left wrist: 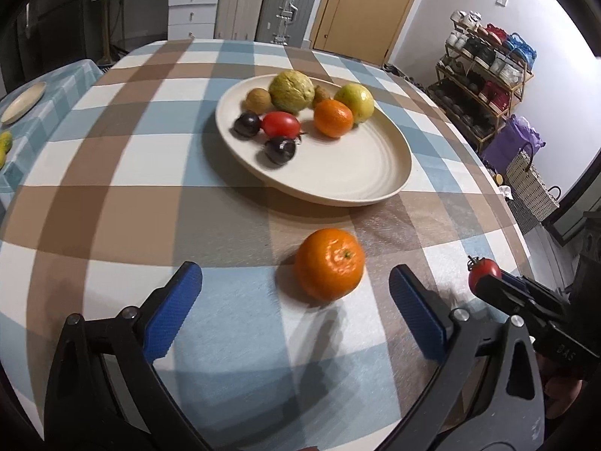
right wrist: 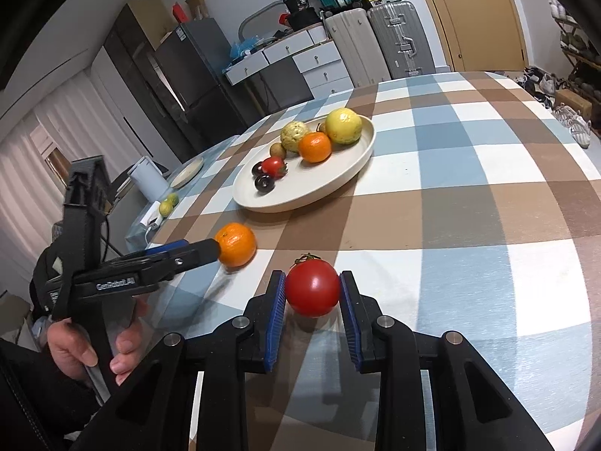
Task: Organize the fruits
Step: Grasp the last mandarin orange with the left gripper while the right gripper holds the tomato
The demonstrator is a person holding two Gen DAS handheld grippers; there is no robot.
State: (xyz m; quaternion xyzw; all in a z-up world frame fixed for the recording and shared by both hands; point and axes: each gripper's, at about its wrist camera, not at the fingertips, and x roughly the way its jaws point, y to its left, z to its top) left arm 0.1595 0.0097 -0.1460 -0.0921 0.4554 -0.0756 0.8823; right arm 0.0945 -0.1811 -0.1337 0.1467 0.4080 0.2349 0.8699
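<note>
A loose orange (left wrist: 329, 263) lies on the checked tablecloth, just ahead of my left gripper (left wrist: 296, 268). That gripper is open, with its blue pads (left wrist: 176, 312) wide apart on either side. In the right wrist view the left gripper (right wrist: 210, 250) reaches the near side of the same orange (right wrist: 236, 244). My right gripper (right wrist: 312, 274) is shut on a red tomato (right wrist: 312, 287), held close over the cloth; it also shows at the right edge as the right gripper (left wrist: 488, 280) with the tomato (left wrist: 482, 271). Beyond stands a cream plate (left wrist: 338, 188) holding several fruits.
On the plate (right wrist: 300, 203) are an orange (left wrist: 333, 118), a tomato (left wrist: 281, 124), two dark plums, kiwis and two yellow-green fruits. A small plate (left wrist: 22, 103) and more fruit sit on a side table at the left. The table edge curves off at the right.
</note>
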